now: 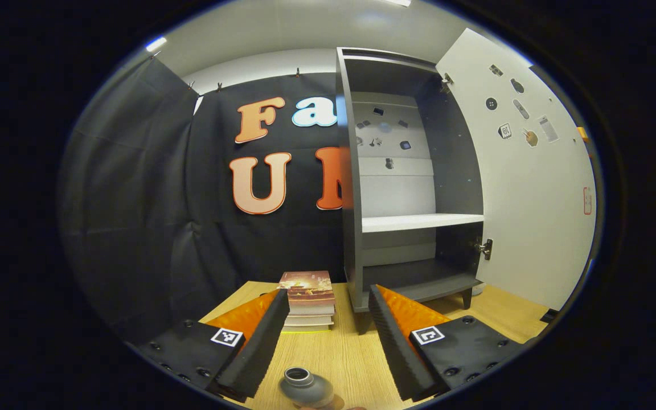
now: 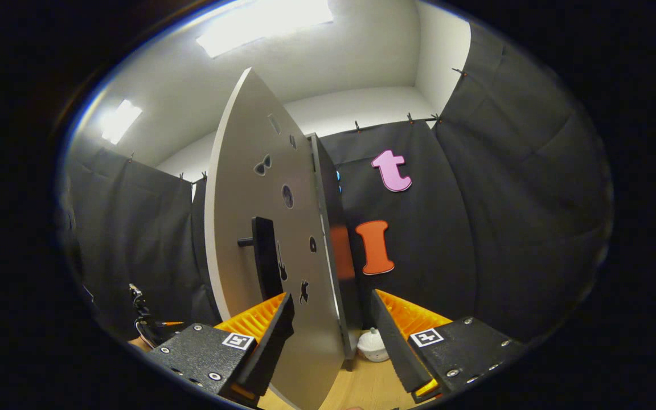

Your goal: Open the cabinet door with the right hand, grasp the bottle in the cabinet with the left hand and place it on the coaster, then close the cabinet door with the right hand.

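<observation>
Two grippers, left gripper [image 1: 328, 319] and right gripper [image 2: 331, 324]: black plates studded with round screws, a square black-and-white marker [image 1: 227, 336] on each plate, ribbed wedge fingers [image 1: 259, 341] with serrated inner pads, faceted outer faces.

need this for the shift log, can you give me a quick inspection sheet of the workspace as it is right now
surface: wooden table, cabinet standing on it
job's things: cabinet door swung open; shelf bare; bottle upright on the table between the left gripper's fingers; coaster cannot be made out
clutter: stack of books left of the cabinet; small white round object by the cabinet foot
grippers: left gripper open above the bottle; right gripper open, straddling the door's edge near the handle
cables: dark wires at the left of the right gripper view
surroundings: black cloth walls, ceiling lights on
</observation>
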Demonstrator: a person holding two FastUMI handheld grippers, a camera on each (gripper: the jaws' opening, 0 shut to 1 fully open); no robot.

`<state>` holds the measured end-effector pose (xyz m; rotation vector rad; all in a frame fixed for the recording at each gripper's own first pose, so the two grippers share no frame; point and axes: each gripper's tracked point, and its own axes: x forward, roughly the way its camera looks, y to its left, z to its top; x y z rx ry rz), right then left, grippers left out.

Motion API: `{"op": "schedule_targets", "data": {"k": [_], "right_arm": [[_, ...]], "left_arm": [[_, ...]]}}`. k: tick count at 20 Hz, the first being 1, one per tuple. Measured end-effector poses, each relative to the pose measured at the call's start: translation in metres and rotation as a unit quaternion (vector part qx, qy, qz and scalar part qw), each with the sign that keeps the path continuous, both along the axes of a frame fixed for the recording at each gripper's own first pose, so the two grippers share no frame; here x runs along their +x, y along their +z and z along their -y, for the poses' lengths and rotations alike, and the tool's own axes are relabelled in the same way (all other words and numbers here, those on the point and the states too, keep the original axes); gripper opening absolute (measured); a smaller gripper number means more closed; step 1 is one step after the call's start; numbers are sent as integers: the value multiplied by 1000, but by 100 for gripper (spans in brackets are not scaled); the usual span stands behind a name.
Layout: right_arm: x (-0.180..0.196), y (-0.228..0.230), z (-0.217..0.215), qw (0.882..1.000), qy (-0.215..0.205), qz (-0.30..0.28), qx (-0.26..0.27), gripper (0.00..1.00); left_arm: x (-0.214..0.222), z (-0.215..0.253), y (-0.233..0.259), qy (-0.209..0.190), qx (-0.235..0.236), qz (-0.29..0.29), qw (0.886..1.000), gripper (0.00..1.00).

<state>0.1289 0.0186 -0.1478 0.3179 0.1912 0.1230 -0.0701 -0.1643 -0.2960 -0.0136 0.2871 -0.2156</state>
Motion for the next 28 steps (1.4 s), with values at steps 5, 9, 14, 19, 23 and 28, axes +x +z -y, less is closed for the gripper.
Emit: {"op": "schedule_targets", "data": {"k": [5, 9, 14, 19, 23, 28], "right_arm": [[-6, 2, -4, 999, 2, 12, -43, 83], [-5, 3, -22, 999, 42, 12, -23, 82], [-4, 0, -52, 995, 95, -3, 35, 82], [9, 4, -92, 990, 134, 10, 43, 82], [20, 3, -123, 984, 167, 14, 62, 82], [29, -1, -136, 977, 199, 15, 74, 82]], "left_arm": [[17, 23, 13, -24, 19, 6, 1000, 93], [28, 40, 21, -44, 16, 0, 999, 91], [39, 40, 44, -50, -3, 7, 999, 91], [45, 25, 53, -44, -10, 3, 999, 92], [47, 7, 56, -33, -14, 8, 999, 91], [51, -13, 57, -25, -15, 12, 1000, 91]]}}
